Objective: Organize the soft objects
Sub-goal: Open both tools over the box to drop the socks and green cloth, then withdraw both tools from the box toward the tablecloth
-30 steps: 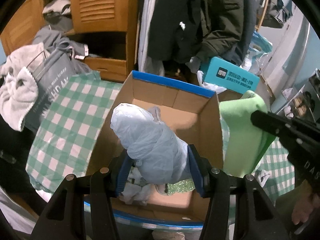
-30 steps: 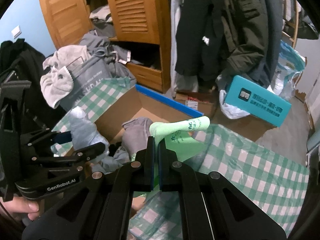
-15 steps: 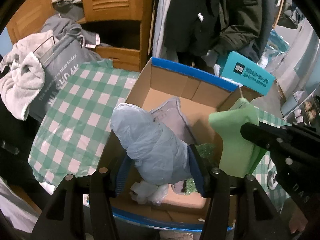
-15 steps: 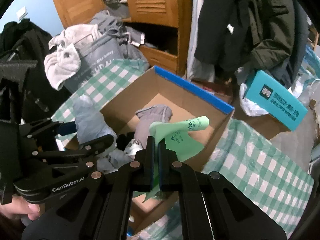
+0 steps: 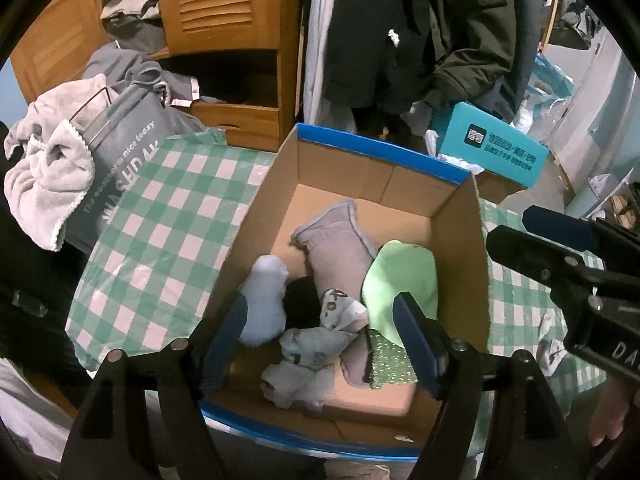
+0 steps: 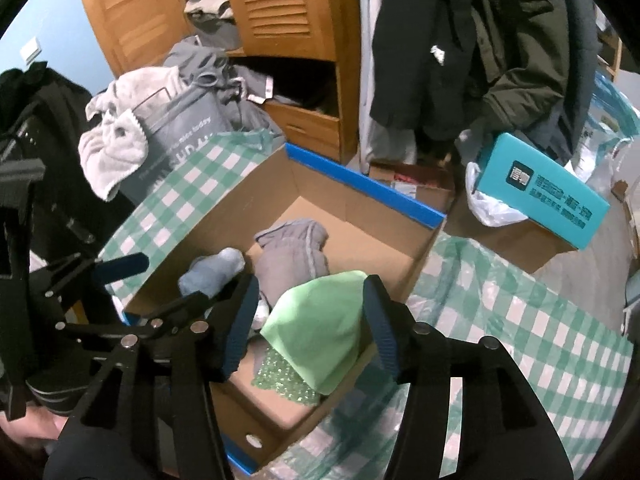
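We look down into an open cardboard box (image 5: 460,240) that fills the centre of both wrist views and sits on a bench covered with a green-checked cloth (image 5: 160,232).

Our left gripper (image 5: 320,320) hangs over the near end of the box, at the bottom centre of its frame. Its jaws have just been opening and now stand wide apart with nothing pressed between them. The pale blue bundle (image 5: 264,300) lies in the box just beside the left finger, loose.

Our right gripper (image 6: 308,316) sits at the bottom centre of its own view. Its jaws have also just been opening, and the green cloth (image 6: 316,328) lies between them, draped over the box contents, with neither pad pressing on it. In the left wrist view the same green cloth appears at the right side of the box, slightly blurred.

Also in the box are a grey sock (image 5: 340,248) lying near the middle, a black item (image 5: 300,304) between the blue bundle and the grey sock, a patterned sock (image 5: 340,308), a crumpled grey-blue piece (image 5: 304,356) near the front wall, and a green glittery pad (image 5: 388,364) under the edge of the green cloth.

Beyond the bench, at the upper left of the frames, a grey laundry bag (image 5: 120,160) stands with a pale towel (image 5: 48,176) hanging over it. A teal carton (image 5: 492,148) sits at the upper right, and dark coats (image 5: 400,32) hang beside a wooden cabinet (image 5: 224,20).
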The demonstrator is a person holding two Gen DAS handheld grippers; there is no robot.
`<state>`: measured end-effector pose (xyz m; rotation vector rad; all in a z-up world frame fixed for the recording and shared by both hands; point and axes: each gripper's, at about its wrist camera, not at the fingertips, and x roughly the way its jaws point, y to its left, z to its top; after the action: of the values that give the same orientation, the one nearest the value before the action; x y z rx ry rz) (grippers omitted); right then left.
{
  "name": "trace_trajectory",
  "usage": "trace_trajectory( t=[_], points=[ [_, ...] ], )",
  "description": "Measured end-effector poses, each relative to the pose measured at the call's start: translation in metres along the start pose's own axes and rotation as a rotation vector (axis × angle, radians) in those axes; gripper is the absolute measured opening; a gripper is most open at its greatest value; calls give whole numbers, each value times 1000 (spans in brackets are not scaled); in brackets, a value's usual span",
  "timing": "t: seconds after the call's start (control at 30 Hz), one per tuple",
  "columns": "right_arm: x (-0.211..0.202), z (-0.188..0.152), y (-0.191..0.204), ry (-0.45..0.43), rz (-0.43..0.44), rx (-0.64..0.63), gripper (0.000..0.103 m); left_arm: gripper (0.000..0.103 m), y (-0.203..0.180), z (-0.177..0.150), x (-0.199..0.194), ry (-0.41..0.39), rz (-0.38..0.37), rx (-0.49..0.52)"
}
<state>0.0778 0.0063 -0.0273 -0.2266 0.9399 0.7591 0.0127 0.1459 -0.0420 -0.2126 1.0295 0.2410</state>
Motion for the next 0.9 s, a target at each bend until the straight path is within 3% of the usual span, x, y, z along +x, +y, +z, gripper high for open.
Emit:
trace_trajectory(
  t=[0.9],
  points=[
    [-39,-26,-53,-19,-70,92,58,77,-61,-2,-10,-14,-72,108]
  ],
)
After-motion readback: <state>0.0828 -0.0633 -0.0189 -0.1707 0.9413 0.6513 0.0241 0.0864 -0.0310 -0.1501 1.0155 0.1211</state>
